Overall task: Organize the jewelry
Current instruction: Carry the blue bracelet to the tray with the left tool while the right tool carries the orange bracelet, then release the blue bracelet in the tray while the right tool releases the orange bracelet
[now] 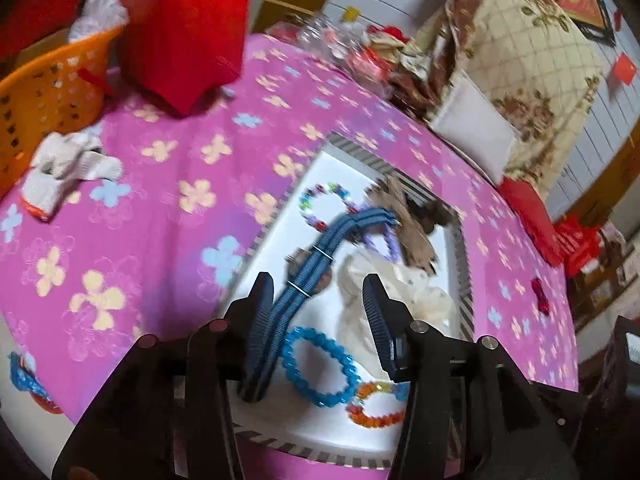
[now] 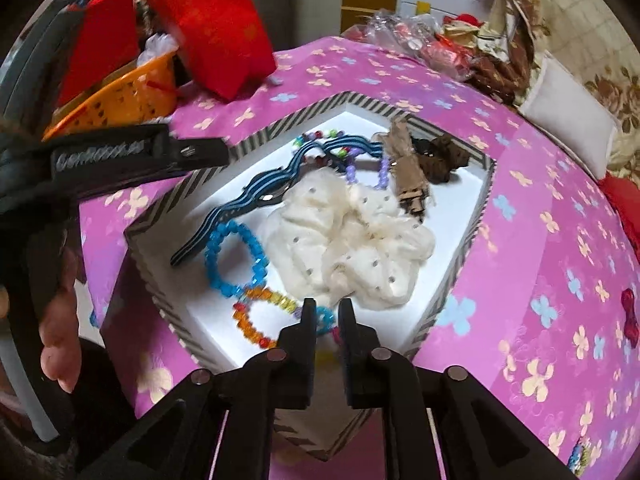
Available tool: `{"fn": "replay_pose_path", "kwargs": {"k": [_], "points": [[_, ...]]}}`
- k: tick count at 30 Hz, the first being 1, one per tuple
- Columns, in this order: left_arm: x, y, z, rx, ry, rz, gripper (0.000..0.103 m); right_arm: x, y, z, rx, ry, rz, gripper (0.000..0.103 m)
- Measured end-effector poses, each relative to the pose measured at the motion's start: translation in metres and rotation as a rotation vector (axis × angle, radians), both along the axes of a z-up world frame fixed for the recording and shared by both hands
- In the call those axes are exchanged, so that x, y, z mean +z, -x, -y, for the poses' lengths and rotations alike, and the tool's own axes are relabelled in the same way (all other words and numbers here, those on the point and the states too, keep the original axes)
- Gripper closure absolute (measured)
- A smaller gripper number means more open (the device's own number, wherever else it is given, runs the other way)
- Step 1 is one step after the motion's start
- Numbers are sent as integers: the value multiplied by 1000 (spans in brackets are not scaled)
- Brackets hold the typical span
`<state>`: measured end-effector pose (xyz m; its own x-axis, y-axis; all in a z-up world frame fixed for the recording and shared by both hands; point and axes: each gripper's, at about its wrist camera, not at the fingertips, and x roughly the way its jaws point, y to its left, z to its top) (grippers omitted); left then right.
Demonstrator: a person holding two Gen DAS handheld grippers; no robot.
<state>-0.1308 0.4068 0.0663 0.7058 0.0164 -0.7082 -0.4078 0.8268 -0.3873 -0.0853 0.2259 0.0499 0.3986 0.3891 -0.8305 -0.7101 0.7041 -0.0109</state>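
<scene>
Jewelry lies in one striped-edged white box [image 2: 486, 196] on the pink flowered worktop [image 1: 168, 184]: one blue bracelet [image 2: 230, 258], one orange-multicolour bracelet [image 2: 256, 320], one multicolour bracelet at the far corner [image 1: 320, 204], one purple bracelet [image 1: 386, 248], one blue strap [image 1: 296, 284], one cream scrunchie [image 2: 352, 236]. Left gripper [image 1: 318, 292] fingers spread, nothing pinched; right gripper [image 2: 326, 316] fingers slightly parted above beads, gripping nothing.

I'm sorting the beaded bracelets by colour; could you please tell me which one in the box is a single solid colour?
The blue bracelet beside the cream scrunchie; the other beaded ones mix several colours.
</scene>
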Motion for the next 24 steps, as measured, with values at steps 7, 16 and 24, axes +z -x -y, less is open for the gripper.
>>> {"fn": "replay_pose_path", "kwargs": {"k": [7, 16, 24], "points": [[-1, 4, -13, 88, -28, -21, 57, -24, -44, -34, -48, 67, -84, 82], [-11, -3, -19, 75, 20, -45, 57, -32, -75, -70, -47, 127, -46, 83], [-9, 5, -23, 90, 49, -33, 57, -11, -42, -44, 46, 137, -13, 82]]}}
